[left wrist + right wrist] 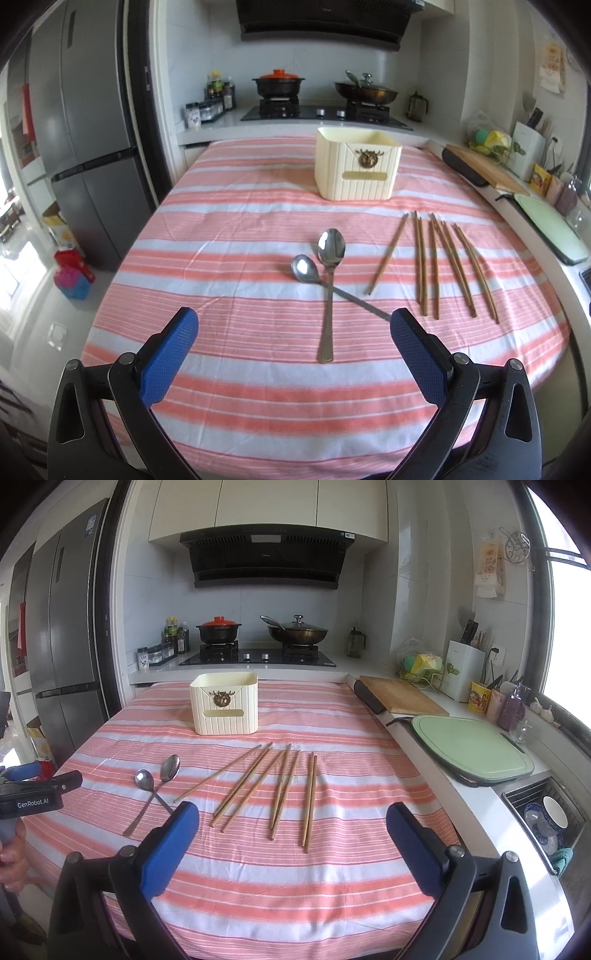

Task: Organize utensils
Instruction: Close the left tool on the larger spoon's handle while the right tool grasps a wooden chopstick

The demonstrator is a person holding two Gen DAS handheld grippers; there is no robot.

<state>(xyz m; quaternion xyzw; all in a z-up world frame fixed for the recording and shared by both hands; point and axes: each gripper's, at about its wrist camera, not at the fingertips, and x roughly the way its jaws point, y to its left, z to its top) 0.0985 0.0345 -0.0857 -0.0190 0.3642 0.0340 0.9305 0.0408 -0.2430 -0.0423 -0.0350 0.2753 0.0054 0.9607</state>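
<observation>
On a striped cloth (229, 206), two spoons (327, 266) lie crossed, handles overlapping, beside a loose row of chopsticks (439, 262) to their right. A cream holder (356, 164) stands upright beyond them, well apart. The left gripper (293, 332) and right gripper (291, 821) hover near the table's edge, jaws wide apart, holding nothing.

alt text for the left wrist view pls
Two crossed metal spoons lie on a pink-striped tablecloth ahead of the open left gripper, with wooden chopsticks to their right. A cream box stands behind them, before a stove.
</observation>
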